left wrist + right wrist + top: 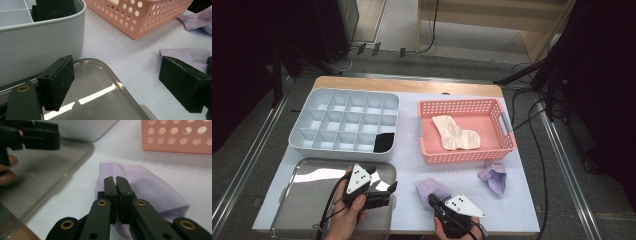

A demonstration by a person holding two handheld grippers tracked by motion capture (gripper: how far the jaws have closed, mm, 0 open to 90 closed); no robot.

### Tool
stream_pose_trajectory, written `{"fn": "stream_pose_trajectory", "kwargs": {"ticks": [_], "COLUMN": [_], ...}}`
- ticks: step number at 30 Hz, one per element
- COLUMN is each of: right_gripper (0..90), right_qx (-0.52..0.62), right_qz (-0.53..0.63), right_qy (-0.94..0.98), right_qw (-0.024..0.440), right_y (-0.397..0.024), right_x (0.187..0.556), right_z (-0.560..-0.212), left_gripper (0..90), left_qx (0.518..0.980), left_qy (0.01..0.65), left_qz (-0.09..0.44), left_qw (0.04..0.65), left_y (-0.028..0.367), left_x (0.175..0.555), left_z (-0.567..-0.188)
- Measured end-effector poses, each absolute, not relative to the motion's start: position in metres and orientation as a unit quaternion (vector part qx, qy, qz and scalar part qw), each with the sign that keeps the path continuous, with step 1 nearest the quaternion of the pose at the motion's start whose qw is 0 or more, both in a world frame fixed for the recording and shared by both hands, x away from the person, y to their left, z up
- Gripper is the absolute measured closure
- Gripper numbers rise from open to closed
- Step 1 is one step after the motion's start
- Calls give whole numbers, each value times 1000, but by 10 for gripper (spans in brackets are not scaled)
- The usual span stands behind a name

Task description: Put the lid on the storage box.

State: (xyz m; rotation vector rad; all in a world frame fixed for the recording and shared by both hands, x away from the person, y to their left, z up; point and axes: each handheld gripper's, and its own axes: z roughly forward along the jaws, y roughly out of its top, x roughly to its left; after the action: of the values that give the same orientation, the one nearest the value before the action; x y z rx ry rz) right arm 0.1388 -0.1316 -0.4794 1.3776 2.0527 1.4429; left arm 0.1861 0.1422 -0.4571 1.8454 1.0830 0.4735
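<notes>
The right gripper (116,180) has its jaws pressed together over the lavender sock (150,187), whether pinching fabric is hidden, while the left gripper (116,82) gapes wide above the steel tray (100,85).

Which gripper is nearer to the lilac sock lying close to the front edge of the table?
The right. The right gripper is shut on the lilac sock, pinching its fabric. The left gripper hangs open over the steel tray, off to the sock's left, apart from it.

My view: grey carpet floor (472,60); black cables (532,120); pale wooden furniture (512,20) behind; metal rails (247,165) flanking the table (412,85).
</notes>
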Motion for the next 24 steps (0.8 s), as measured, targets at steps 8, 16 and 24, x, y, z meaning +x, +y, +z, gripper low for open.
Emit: {"fn": "stream_pose_trajectory", "kwargs": {"ticks": [8,16,24], "right_gripper": [883,828,881], "right_qx": [479,516,540], "right_qz": [529,497,481], "right_qy": [688,690,670], "right_qw": [132,106,168], "right_y": [-139,-148,-168], "right_x": [137,148,154], "right_z": [-472,-485,-485], "left_gripper": [135,135,135], "left_qx": [756,758,756], "left_qy": [434,432,436], "left_qz": [189,188,188], "left_qw": [452,451,451], "left_y": [137,136,138], "left_x": [185,185,185], "left_z": [-459,-461,-460]}}
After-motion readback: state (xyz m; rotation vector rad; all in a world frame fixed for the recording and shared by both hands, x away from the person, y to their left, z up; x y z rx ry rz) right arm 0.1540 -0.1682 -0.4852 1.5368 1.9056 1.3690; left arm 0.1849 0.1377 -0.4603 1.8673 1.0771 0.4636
